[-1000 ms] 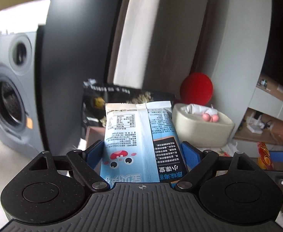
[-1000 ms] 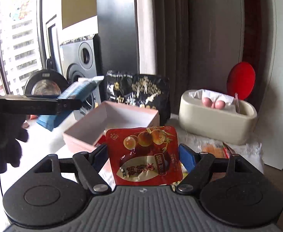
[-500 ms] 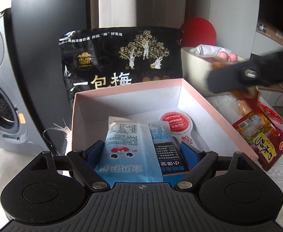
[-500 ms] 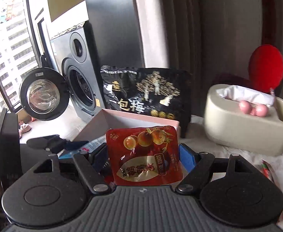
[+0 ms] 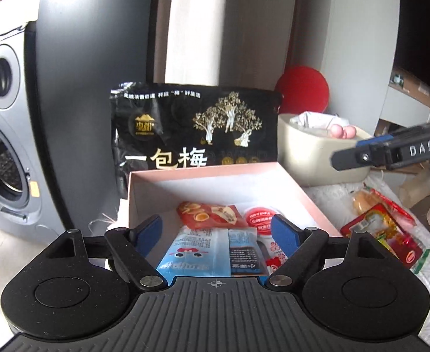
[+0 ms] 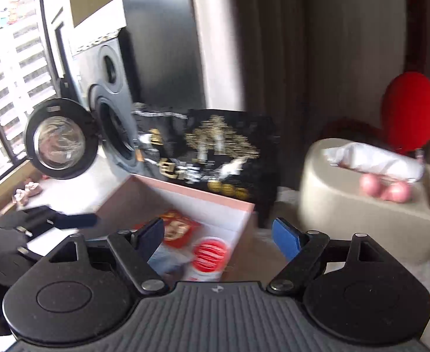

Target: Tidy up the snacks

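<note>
An open pink box (image 5: 203, 173) stands in front of a black plum bag (image 5: 194, 129). Inside it lie a blue snack packet (image 5: 197, 249), a red egg packet (image 5: 209, 215) and a round red-lidded cup (image 5: 260, 218). My left gripper (image 5: 217, 233) hangs over the box's near end. Its jaws are closing, and the pads stand clear of the blue packet below them. My right gripper (image 6: 218, 234) is above the box's right corner (image 6: 244, 205) with its jaws opening and nothing between them. The red egg packet (image 6: 177, 228) rests in the box beneath it.
A beige tissue holder (image 5: 309, 152) with a red disc (image 5: 303, 88) behind it stands right of the box. More red snack packets (image 5: 382, 228) lie on white paper at the right. A grey washing machine (image 5: 1, 146) with its door (image 6: 59, 140) open is at the left.
The blue packet has left my left gripper and lies in the box. The red egg packet has dropped from my right gripper into the box, and that gripper has drawn off to the right.
</note>
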{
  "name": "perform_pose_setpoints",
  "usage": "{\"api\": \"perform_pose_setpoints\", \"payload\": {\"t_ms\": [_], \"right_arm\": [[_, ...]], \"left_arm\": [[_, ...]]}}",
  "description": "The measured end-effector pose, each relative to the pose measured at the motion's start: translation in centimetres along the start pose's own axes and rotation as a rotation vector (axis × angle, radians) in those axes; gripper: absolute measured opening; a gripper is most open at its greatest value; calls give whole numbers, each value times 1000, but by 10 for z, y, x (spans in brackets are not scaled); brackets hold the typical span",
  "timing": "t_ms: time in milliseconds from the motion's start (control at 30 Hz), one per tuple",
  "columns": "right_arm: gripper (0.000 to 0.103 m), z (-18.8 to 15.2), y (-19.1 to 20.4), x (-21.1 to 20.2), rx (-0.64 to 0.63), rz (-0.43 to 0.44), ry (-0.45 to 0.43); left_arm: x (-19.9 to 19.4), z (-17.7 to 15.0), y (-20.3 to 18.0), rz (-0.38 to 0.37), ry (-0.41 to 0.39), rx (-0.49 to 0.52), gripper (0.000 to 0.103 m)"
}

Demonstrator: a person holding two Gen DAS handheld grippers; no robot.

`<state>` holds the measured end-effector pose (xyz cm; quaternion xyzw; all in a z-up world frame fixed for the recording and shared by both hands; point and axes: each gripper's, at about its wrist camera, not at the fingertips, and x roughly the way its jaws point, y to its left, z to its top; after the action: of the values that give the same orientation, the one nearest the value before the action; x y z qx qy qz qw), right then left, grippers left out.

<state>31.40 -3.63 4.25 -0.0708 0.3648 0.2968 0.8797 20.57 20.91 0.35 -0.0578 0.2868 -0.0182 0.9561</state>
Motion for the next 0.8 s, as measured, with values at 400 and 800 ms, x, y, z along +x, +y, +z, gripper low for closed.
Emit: {"api": "perform_pose_setpoints", "payload": {"t_ms": [400,800], "right_arm": [[82,-92,-184,-18,376,-220,100],[74,-101,-172,15,484,-49,113]], "left_arm": [[-41,-27,-44,-49,13,-51,44],[-40,-93,-116,-256,155,-66,44]]}}
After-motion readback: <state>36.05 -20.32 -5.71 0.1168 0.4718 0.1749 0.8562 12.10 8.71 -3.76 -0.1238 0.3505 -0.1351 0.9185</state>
